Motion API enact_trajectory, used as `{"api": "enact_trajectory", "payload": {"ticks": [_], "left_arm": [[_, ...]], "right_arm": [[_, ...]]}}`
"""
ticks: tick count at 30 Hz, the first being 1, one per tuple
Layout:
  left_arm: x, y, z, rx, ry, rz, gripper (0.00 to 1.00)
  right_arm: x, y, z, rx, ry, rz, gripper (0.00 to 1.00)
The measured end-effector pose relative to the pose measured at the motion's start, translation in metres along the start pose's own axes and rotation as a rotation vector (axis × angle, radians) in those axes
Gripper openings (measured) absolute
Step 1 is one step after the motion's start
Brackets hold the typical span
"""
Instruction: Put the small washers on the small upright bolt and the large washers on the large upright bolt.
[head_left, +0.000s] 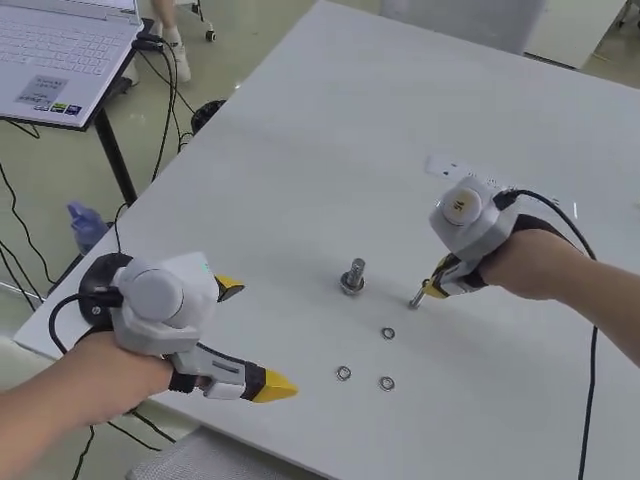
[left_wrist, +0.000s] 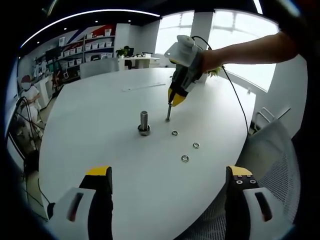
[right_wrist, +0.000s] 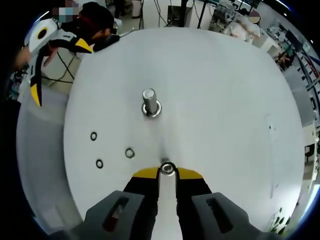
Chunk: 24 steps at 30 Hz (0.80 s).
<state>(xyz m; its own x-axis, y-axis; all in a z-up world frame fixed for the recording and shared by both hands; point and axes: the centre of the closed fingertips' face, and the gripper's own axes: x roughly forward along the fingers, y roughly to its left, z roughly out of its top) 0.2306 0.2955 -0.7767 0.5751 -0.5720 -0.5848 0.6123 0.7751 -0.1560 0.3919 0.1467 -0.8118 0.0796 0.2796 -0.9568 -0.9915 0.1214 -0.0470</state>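
The large upright bolt (head_left: 353, 275) (right_wrist: 149, 101) stands mid-table with a large washer around its base. The thin small bolt (head_left: 416, 298) (left_wrist: 168, 114) stands to its right. My right gripper (head_left: 436, 289) (right_wrist: 167, 173) is at that small bolt's top, shut on a small washer (right_wrist: 167, 168). Three small washers (head_left: 388, 333) (head_left: 343, 373) (head_left: 386, 382) lie flat on the white table (head_left: 300, 150) nearer to me. My left gripper (head_left: 250, 338) (left_wrist: 168, 172) hovers open and empty at the near-left table edge, well short of the washers (left_wrist: 185, 158).
A laptop (head_left: 60, 50) sits on a stand beyond the table's left edge, with cables and a blue bottle (head_left: 85, 225) on the floor below. A mesh chair (left_wrist: 270, 145) stands by the near edge. The far table half is bare white.
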Motion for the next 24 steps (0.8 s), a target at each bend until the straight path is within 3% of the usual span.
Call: {"api": "enact_trajectory", "payload": {"ticks": [24], "left_arm": [[0.0,0.002,-0.009,-0.027,0.016,-0.017,0.9]], "right_arm": [[0.02,0.0,-0.003,-0.021,0.043,0.021,0.12]]}}
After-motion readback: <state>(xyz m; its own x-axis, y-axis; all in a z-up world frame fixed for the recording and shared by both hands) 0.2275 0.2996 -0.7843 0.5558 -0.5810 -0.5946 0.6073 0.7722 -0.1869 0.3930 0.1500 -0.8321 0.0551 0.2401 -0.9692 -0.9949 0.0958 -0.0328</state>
